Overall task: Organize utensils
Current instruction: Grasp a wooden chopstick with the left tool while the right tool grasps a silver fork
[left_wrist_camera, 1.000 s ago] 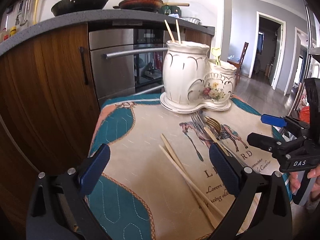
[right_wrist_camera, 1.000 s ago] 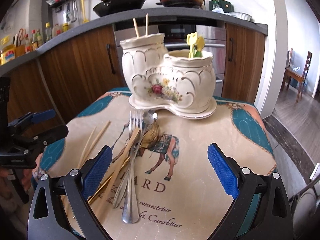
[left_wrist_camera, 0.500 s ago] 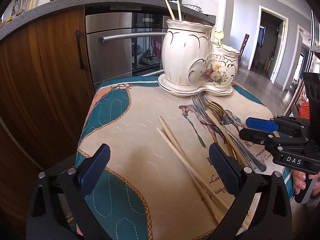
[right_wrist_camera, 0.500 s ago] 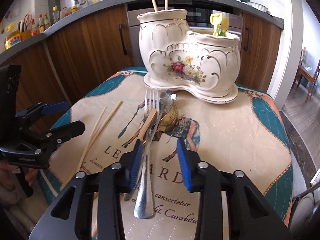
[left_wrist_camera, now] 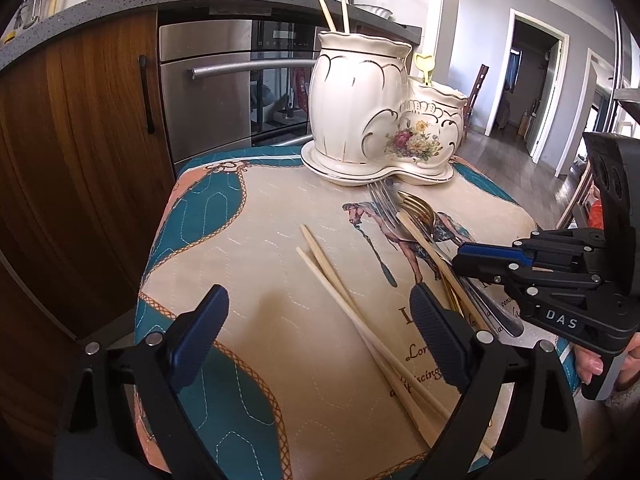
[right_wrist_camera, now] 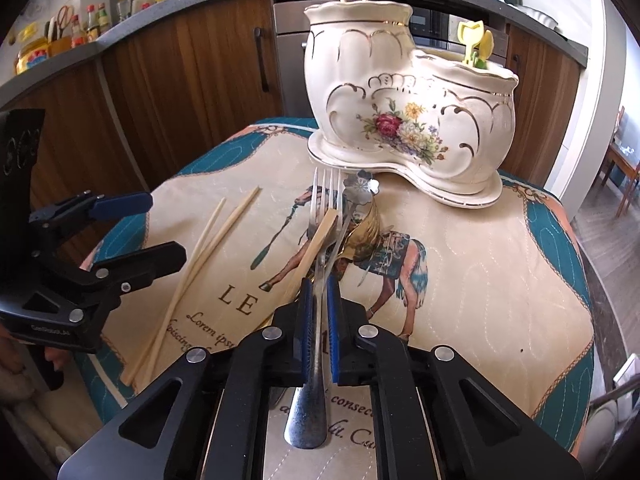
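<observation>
A white ceramic two-pot holder (right_wrist_camera: 404, 120) (left_wrist_camera: 380, 112) stands at the back of the table; two chopstick ends stick out of its tall pot. My right gripper (right_wrist_camera: 318, 280) is shut on the handle of a silver fork (right_wrist_camera: 326, 200) that lies in a pile with a gold spoon (right_wrist_camera: 366, 228), a flower-ended utensil and a wooden chopstick (right_wrist_camera: 316, 240). Two loose chopsticks (left_wrist_camera: 340, 288) (right_wrist_camera: 208, 248) lie left of the pile. My left gripper (left_wrist_camera: 316, 320) is open and empty, low over the table's near left, beside those chopsticks.
The table carries a quilted teal and beige cloth (left_wrist_camera: 240, 248) with a horse print. Wooden cabinets (left_wrist_camera: 80, 120) and a steel oven (left_wrist_camera: 224, 80) stand close behind. In the left wrist view the right gripper (left_wrist_camera: 464, 260) sits over the pile at right.
My right gripper has moved forward and down and closed from wide open onto the fork's handle. My left gripper stayed open and came a little lower and closer to the table.
</observation>
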Tool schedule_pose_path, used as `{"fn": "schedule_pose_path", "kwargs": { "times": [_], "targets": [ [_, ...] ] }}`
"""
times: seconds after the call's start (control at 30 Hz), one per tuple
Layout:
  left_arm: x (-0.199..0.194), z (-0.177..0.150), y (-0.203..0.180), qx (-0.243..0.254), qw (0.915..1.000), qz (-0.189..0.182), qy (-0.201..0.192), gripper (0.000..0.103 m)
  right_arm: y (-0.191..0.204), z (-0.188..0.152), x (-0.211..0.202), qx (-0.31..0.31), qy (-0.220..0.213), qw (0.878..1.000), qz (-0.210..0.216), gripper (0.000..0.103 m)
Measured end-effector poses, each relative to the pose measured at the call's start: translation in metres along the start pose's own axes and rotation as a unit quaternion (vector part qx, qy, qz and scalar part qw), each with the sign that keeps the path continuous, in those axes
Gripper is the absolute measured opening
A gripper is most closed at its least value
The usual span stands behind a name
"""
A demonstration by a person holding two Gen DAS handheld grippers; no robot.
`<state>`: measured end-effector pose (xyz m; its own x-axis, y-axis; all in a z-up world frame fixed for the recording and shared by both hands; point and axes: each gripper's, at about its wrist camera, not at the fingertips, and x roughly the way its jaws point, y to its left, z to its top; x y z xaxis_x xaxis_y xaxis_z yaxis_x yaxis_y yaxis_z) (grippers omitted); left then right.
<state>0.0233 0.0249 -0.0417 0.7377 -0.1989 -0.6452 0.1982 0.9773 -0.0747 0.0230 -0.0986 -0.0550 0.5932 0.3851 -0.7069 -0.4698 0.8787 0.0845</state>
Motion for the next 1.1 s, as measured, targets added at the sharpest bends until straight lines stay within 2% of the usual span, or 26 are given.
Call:
{"fn": "schedule_pose_path", "kwargs": {
  "times": [0.13, 0.23, 0.3, 0.47, 0.5, 0.53, 0.6, 0.8, 1.1],
  "targets": [
    [0.003, 0.0, -0.003, 0.001, 0.9999, -0.008, 0.013, 0.083, -0.002, 0.002, 0.003, 0.005, 0.003, 1.0, 0.006, 0.008],
    [0.007, -0.001, -0.004, -0.01, 0.9992, -0.024, 0.031, 0.069, -0.003, 0.001, 0.003, 0.008, 0.003, 1.0, 0.009, 0.008],
    [0.009, -0.002, -0.005, -0.018, 0.9987, -0.03, 0.037, 0.055, -0.004, 0.0, 0.003, 0.013, 0.002, 1.0, 0.012, 0.008],
    [0.016, -0.004, -0.01, -0.023, 0.9976, -0.037, 0.055, 0.051, -0.005, 0.0, 0.004, 0.016, -0.001, 1.0, 0.016, 0.008],
    [0.019, -0.005, -0.01, -0.026, 0.9969, -0.041, 0.061, 0.042, -0.005, 0.0, 0.004, 0.016, -0.001, 1.0, 0.017, 0.008],
    [0.019, -0.004, -0.011, -0.027, 0.9969, -0.039, 0.062, 0.038, -0.006, -0.001, 0.003, 0.017, -0.002, 1.0, 0.017, 0.008],
    [0.021, -0.003, -0.009, -0.035, 0.9961, -0.043, 0.069, 0.018, -0.006, -0.002, 0.002, 0.016, -0.003, 1.0, 0.017, 0.008],
    [0.021, -0.001, 0.001, -0.074, 0.9926, -0.062, 0.073, 0.009, -0.005, -0.003, 0.002, 0.017, -0.005, 1.0, 0.018, 0.008],
    [0.01, 0.009, 0.01, -0.106, 0.9889, -0.088, 0.055, 0.004, -0.005, -0.002, 0.003, 0.018, 0.004, 1.0, 0.018, 0.008]
  ]
}}
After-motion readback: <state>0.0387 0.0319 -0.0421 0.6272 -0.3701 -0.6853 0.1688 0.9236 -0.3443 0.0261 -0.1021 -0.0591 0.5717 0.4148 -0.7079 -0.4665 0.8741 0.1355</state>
